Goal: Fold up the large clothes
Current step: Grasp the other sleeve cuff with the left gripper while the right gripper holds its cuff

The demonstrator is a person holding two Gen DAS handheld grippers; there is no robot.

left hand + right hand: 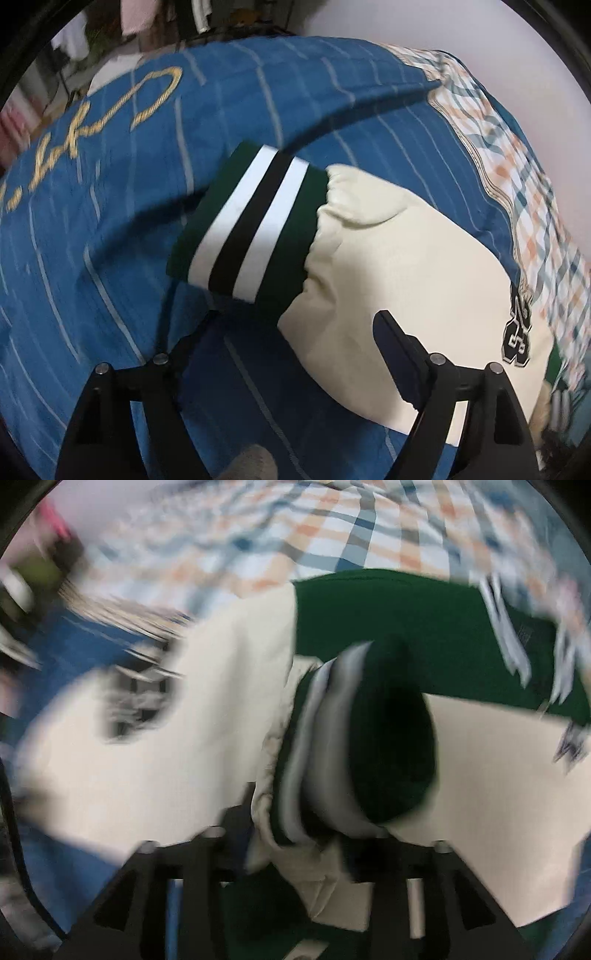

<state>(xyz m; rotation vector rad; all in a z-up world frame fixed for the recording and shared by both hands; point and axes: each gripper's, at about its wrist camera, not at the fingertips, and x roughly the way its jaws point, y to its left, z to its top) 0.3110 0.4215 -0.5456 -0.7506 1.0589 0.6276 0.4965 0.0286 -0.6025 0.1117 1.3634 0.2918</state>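
I see the varsity jacket [406, 266] lying on the bed, on a blue striped bedspread [110, 221] with gold script and a plaid border [517, 177]. Its cream sleeve [388, 258] ends in a green cuff [251, 218] with white and black stripes, and a number patch [517, 328] sits on the sleeve on the side away from the cuff. My left gripper [295, 343] has its jaws apart; one finger [395, 350] stands over the cream sleeve just behind the cuff, and the other is over the bedspread beside the sleeve. In the right wrist view, which is much blurred, my right gripper [295, 849] has its jaws clamped on the second sleeve cuff [354, 746], lifted above the green body [406, 627] of the jacket.
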